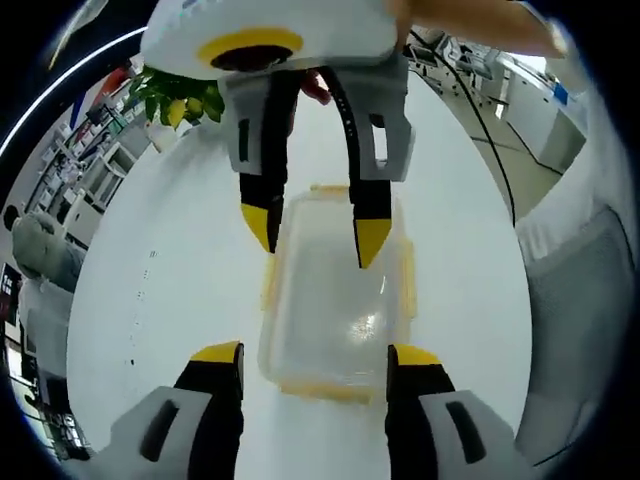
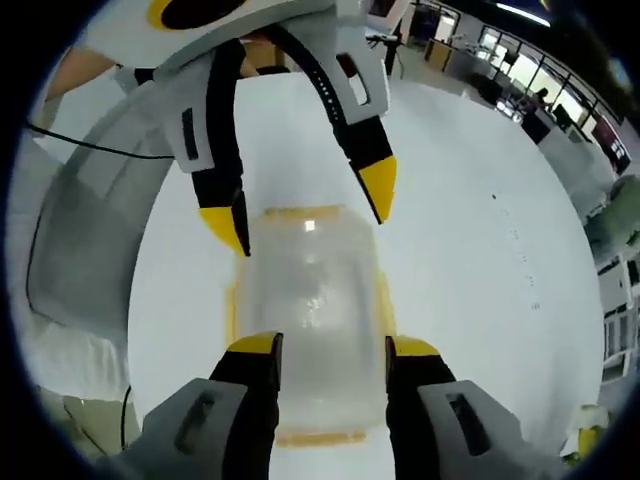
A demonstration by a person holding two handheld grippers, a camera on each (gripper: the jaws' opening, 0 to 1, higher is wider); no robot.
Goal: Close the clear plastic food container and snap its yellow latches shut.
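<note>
The clear plastic container (image 1: 335,300) (image 2: 312,290) lies on the white table (image 1: 180,290), its lid on top and yellow latches (image 1: 408,285) along its edges. I cannot tell whether the latches are snapped down. My left gripper (image 1: 315,355) is open, its yellow-tipped jaws straddling the container's near end. My right gripper (image 2: 333,346) is open too, with the container's body between its jaws. Each gripper faces the other across the container: the right gripper (image 1: 316,235) hangs over the far end, and the left gripper (image 2: 300,205) hovers over the opposite end.
A potted plant (image 1: 175,100) with green leaves and yellow fruit stands at the table's far left. A grey padded seat (image 1: 585,290) (image 2: 85,240) sits beside the table edge, with a black cable (image 2: 80,142) running over it. Desks and equipment fill the background.
</note>
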